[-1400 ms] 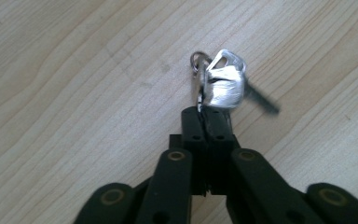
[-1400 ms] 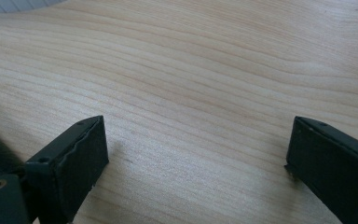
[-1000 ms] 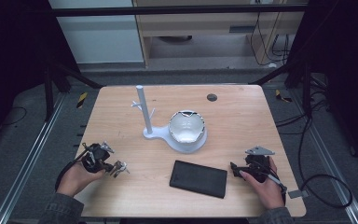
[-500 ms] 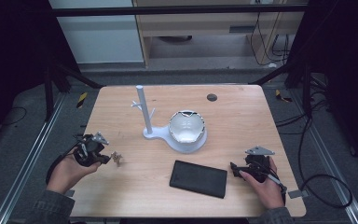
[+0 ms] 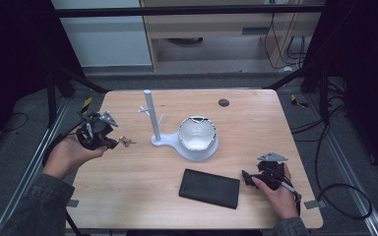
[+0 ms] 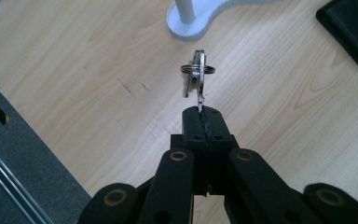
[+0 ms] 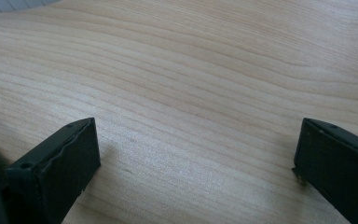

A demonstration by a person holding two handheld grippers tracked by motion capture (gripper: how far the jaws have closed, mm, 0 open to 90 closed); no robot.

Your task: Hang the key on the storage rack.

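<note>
My left tongs [image 5: 114, 143] grip a key on a ring [image 6: 198, 72], held above the counter [image 5: 128, 196] just left of the white peg stand [image 5: 151, 118]. My right tongs [image 5: 248, 178] have just been opening, nothing between them, right of the stand beside a black case [image 5: 209, 188].

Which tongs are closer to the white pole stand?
Left. The left tongs, shut on a bunch of keys, hang just left of the white pole stand. The right tongs are farther off, open, past the black case.
</note>
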